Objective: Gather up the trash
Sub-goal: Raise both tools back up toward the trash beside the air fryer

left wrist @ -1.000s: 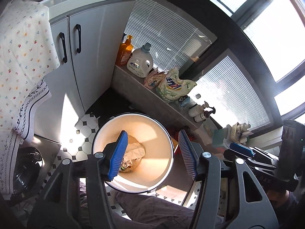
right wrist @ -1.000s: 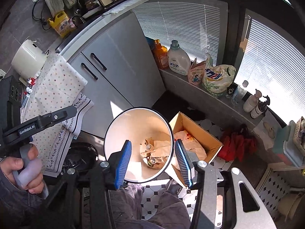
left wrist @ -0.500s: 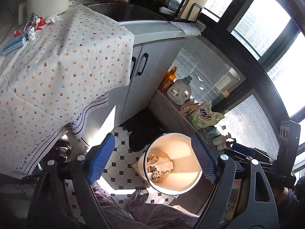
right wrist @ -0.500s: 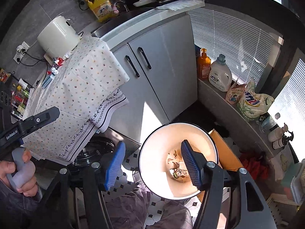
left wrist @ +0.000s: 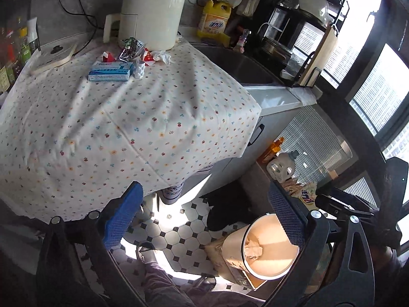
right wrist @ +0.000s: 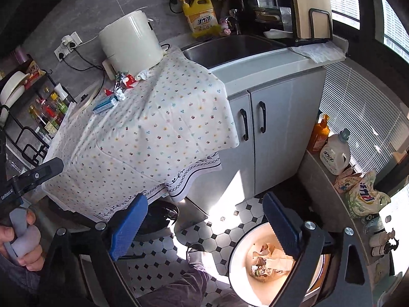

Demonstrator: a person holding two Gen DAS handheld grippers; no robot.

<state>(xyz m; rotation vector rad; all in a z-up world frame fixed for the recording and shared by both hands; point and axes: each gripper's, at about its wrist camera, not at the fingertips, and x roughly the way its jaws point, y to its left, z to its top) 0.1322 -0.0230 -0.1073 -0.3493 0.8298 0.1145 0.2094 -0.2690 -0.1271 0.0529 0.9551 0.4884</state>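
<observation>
The cream trash bin (left wrist: pixel 231 243) stands on the tiled floor with crumpled paper (right wrist: pixel 268 261) inside. On the floral tablecloth (left wrist: pixel 127 128), at its far end, lie a blue box (left wrist: pixel 111 72), a foil wrapper (left wrist: pixel 131 50), red wrappers (left wrist: pixel 107 56) and a white tissue (left wrist: pixel 162 56). My left gripper (left wrist: pixel 204 215) hangs over the table's near edge, its jaws opening with nothing between them. My right gripper (right wrist: pixel 204 226) is above the floor beside the bin (right wrist: pixel 236 253), jaws also opening and empty. The same trash pile (right wrist: pixel 122 81) shows far off in the right wrist view.
A white appliance (left wrist: pixel 153 12) stands just behind the trash, with a yellow soap bottle (left wrist: pixel 214 18) and the sink (right wrist: pixel 230 46) further right. Grey cabinets (right wrist: pixel 268 133) and a ledge of detergent bottles (right wrist: pixel 334 153) border the floor. The person's legs (right wrist: pixel 184 286) are below.
Both grippers rose and swung from directly over the bin toward the table. Their jaws widened. The tabletop with its trash came into view.
</observation>
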